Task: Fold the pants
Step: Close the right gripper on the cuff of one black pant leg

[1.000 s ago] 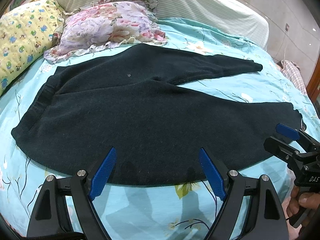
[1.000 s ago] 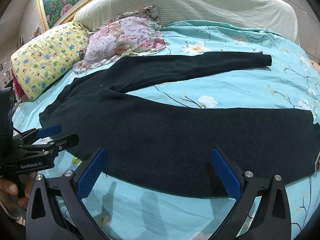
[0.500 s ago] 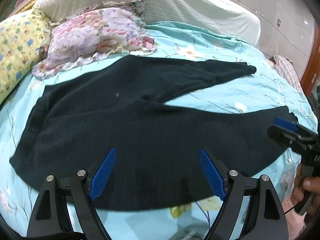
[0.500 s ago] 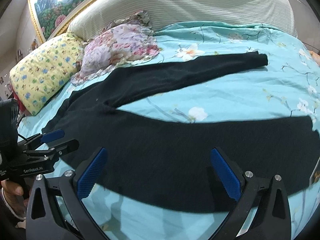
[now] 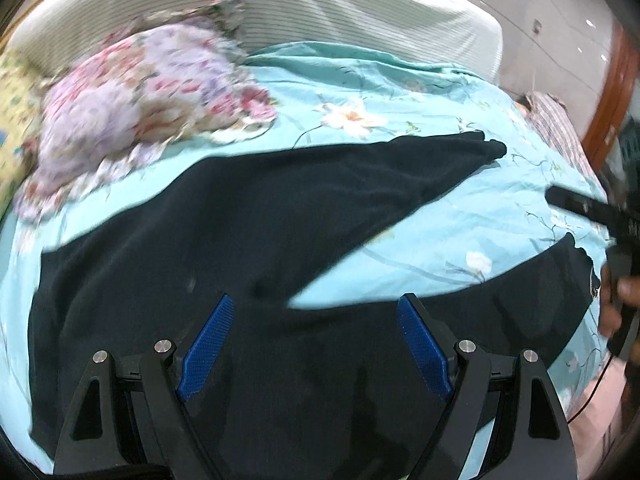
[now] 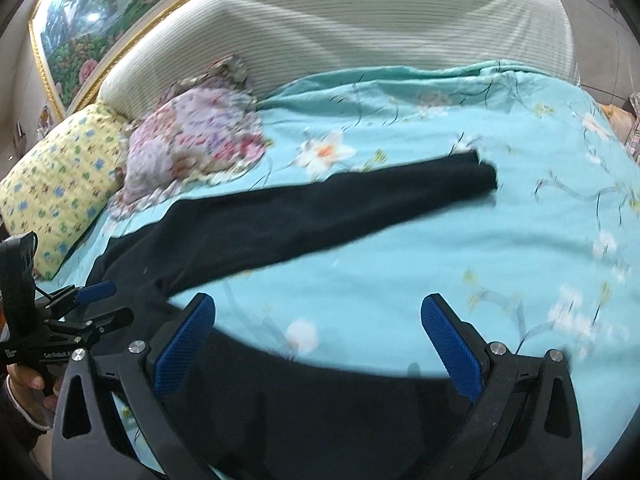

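Note:
Dark pants (image 5: 248, 248) lie flat on a turquoise flowered bedspread (image 5: 460, 216), waist at the left, two legs spread apart toward the right. My left gripper (image 5: 316, 340) is open above the seat and near leg, holding nothing. My right gripper (image 6: 316, 336) is open too, hovering over the near leg (image 6: 320, 412) and the bare sheet between the legs. The far leg's (image 6: 360, 204) cuff (image 6: 480, 176) points right. Each gripper shows in the other's view: the right one (image 5: 592, 210) at the right edge, the left one (image 6: 88, 308) at the left edge. Both views are motion-blurred.
A floral pillow (image 6: 196, 148) and a yellow patterned pillow (image 6: 56, 188) lie at the bed's left head end, against a striped white headboard (image 6: 340, 28). A gold-framed painting (image 6: 92, 12) hangs behind. A hand (image 5: 616, 300) holds the right gripper's handle. Plaid cloth (image 5: 560, 132) lies at the right.
Both grippers have moved forward over the pants: the near edge has slid under them, the far leg and pillows look closer. Both stay open and empty.

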Motion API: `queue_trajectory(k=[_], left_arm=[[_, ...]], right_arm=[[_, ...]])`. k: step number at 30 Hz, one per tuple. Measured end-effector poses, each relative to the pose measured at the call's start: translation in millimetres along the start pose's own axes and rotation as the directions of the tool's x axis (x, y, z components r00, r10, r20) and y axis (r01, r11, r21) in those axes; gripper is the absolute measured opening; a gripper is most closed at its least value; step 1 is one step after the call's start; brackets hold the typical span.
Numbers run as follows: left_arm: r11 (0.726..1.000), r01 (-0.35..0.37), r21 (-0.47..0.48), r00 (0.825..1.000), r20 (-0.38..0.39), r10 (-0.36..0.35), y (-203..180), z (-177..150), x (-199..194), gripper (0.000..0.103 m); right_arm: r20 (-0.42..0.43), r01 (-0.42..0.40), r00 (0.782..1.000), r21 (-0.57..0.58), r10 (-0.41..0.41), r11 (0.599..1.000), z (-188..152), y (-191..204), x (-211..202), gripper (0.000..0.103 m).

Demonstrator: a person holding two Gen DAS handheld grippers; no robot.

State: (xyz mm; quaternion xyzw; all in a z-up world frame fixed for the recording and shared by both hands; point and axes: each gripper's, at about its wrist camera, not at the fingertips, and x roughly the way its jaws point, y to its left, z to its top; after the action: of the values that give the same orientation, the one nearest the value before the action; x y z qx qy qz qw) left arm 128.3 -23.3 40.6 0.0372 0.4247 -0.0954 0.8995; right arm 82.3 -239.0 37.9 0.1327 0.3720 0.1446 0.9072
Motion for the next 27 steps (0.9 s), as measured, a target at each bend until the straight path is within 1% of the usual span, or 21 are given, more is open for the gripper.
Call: queue_trajectory(k=[6,8,10,15,16,19,22,24,27], left_arm=[[0.998,0.051,0.045,0.998,-0.039,-0.049,-2.1,45.0,31.6,0.085],[0.996,0.065,0.053,0.997,-0.041,-0.063,-1.6,57.0,40.1,0.085],[0.996,0.062,0.063,0.997,-0.058,-0.058,-0.7,71.8,52.7,0.085],[0.987,0.113,0.115,0.991,-0.079,-0.105,-6.0,104.7,80.8,0.085],[0.984,0.123,0.129,0.990,-0.082,-0.113,-8.4,111.3,87.6,0.085],[0.978,0.123,0.168,0.989,-0.098,-0.107,-13.3,126.4,109.6,0.085],[0.969,0.147,0.197,0.985,-0.120,-0.125,-14.6,139.2,134.4,0.085],[0.967,0.164,0.196,0.980,-0.146,-0.136,-12.8,147.5,151.1,0.085],[0.964,0.203,0.173,0.967,-0.187,-0.171,-6.5,159.6,175.6,0.085]], right_arm=[[-0.003,0.019,1.000,0.053,-0.019,0.998,53.8,-40.9,15.7,0.103],[-0.014,0.026,1.000,0.067,-0.025,0.997,67.3,-53.3,24.2,0.103],[-0.024,0.033,0.999,0.081,-0.031,0.996,78.8,-65.1,32.5,0.103],[-0.043,0.044,0.998,0.120,-0.039,0.992,104.9,-98.8,53.8,0.102],[-0.050,0.043,0.998,0.131,-0.037,0.990,110.9,-107.7,59.7,0.099],[-0.076,0.051,0.996,0.157,-0.040,0.986,123.0,-127.4,74.3,0.091],[-0.115,0.059,0.993,0.169,-0.040,0.984,132.4,-143.9,91.5,0.086],[-0.141,0.067,0.989,0.159,-0.044,0.985,136.7,-148.3,102.7,0.084],[-0.185,0.060,0.982,0.142,-0.033,0.988,140.3,-150.5,120.4,0.078]])
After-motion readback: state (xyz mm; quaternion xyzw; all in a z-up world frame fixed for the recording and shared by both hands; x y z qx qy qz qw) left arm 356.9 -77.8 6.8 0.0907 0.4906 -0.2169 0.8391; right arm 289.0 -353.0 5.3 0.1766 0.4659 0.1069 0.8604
